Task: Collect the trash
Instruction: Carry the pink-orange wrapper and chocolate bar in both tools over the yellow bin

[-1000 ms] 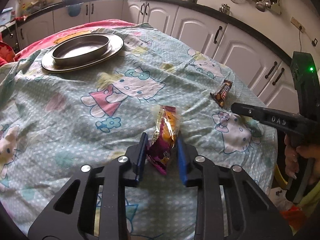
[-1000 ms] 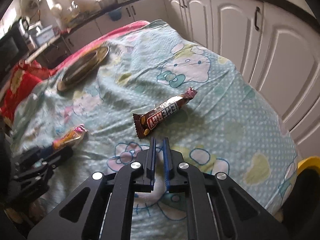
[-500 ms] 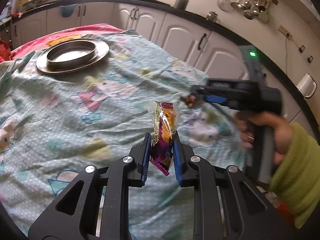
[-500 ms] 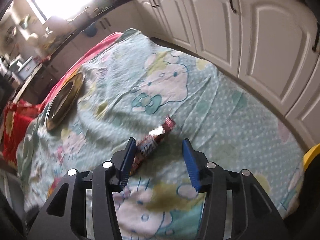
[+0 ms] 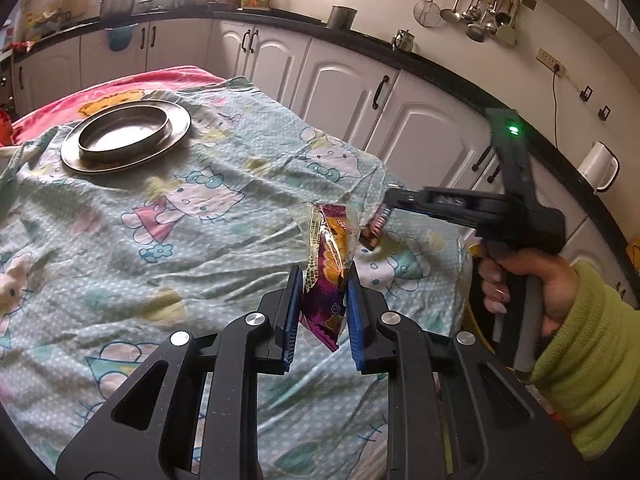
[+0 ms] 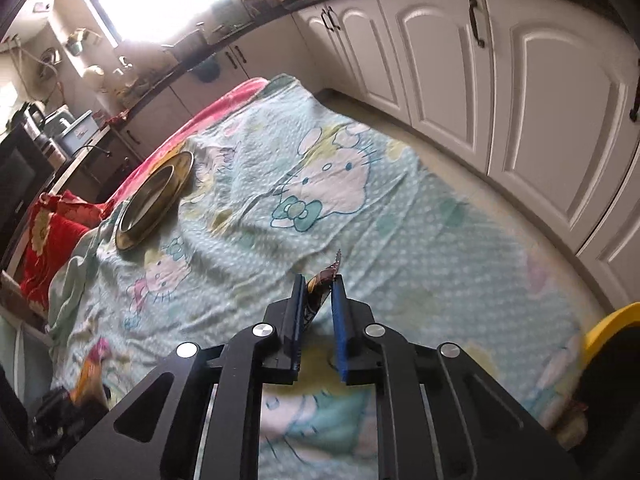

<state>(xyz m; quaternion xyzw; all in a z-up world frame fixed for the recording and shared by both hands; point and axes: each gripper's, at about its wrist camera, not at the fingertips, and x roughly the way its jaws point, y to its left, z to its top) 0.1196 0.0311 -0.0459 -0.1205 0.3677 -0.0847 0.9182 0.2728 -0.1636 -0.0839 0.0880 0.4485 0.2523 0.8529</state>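
Observation:
A purple and orange snack packet (image 5: 328,264) stands upright between the blue pads of my left gripper (image 5: 325,271), which is shut on it and holds it above the cloth. In the left wrist view my right gripper (image 5: 394,197) reaches in from the right, with a brown chocolate bar wrapper (image 5: 374,229) hanging from its tip. In the right wrist view that wrapper (image 6: 325,274) sits pinched between the pads of the right gripper (image 6: 319,285), one end poking up past the fingertips. The left gripper (image 6: 60,412) and its packet (image 6: 90,376) show blurred at the lower left.
A cartoon-cat tablecloth (image 5: 168,240) covers the table. A steel plate with a steel bowl (image 5: 124,140) stands at its far left. White kitchen cabinets (image 6: 540,112) run close along the right side. A yellow object (image 6: 608,328) sits past the table's right edge, and a red cushion (image 6: 52,240) lies at the left.
The right gripper opened, moved over the chocolate bar wrapper, shut on it and raised it off the cloth. The left gripper closed on the snack packet and lifted it up.

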